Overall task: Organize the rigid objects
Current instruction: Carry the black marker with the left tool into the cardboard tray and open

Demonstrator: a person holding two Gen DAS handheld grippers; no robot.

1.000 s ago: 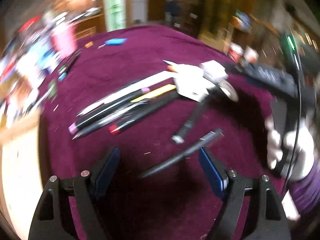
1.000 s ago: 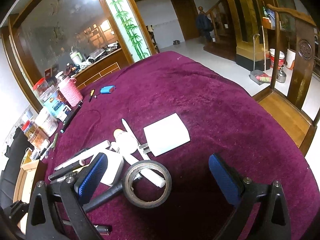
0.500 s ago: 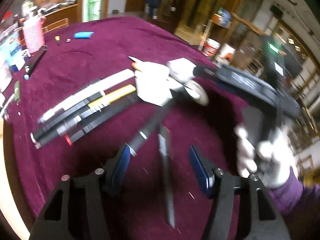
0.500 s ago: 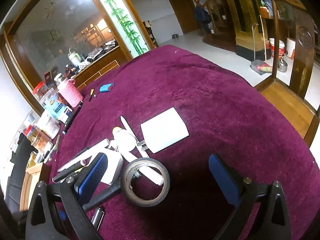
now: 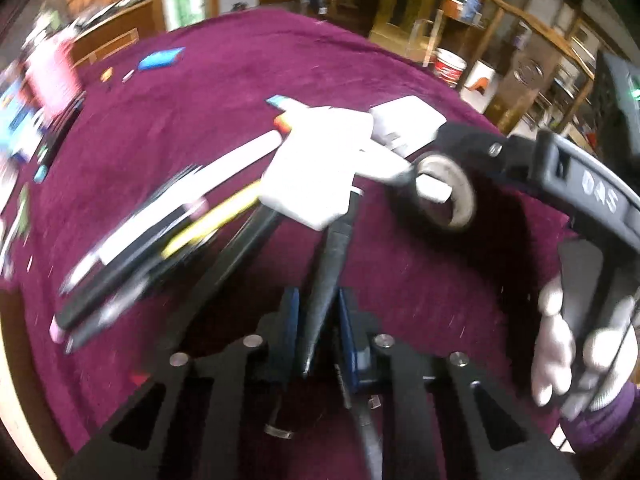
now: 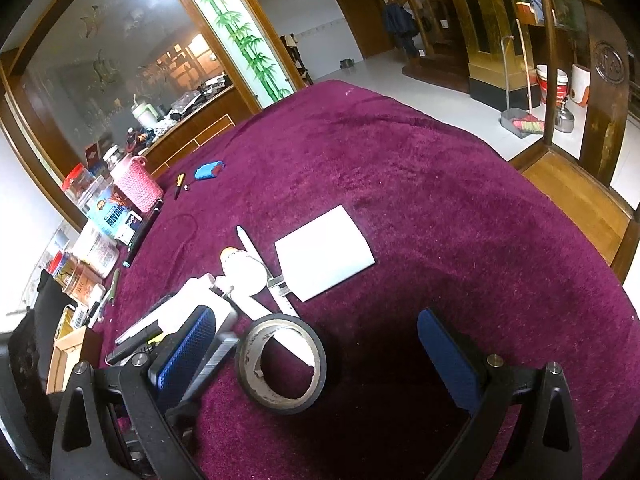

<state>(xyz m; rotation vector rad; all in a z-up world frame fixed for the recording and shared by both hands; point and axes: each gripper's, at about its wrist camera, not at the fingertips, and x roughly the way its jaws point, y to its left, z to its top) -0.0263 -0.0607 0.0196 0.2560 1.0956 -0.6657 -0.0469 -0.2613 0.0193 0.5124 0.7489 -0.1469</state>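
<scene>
- Your left gripper (image 5: 319, 330) is squeezed tight on a dark pen (image 5: 326, 280). The two blue pads press on the pen from both sides.
- The pen points away from you, toward the white box (image 5: 316, 168). Its far end goes under the near edge of that box.
- Left of the white box is a bunch of pens (image 5: 160, 236), lying side by side on the purple cloth (image 5: 224, 80). They look blurry.
- Right of the white box is the roll of tape (image 6: 282, 364). It lies flat on the cloth, just beside the box.
- Your right gripper (image 6: 320, 354) is wide open and holds nothing. The tape roll sits between its blue pads, closer to the left pad.
- A white stick (image 6: 276, 326) lies across the tape roll and reaches into its hole.
- Behind the tape roll, farther from you, is a flat white card (image 6: 324, 252).
- Far behind the white box, a small blue thing (image 6: 208, 170) lies alone on the cloth.
- Past the left edge of the cloth stand a pink cup (image 6: 136, 184) and some jars (image 6: 86, 190).
</scene>
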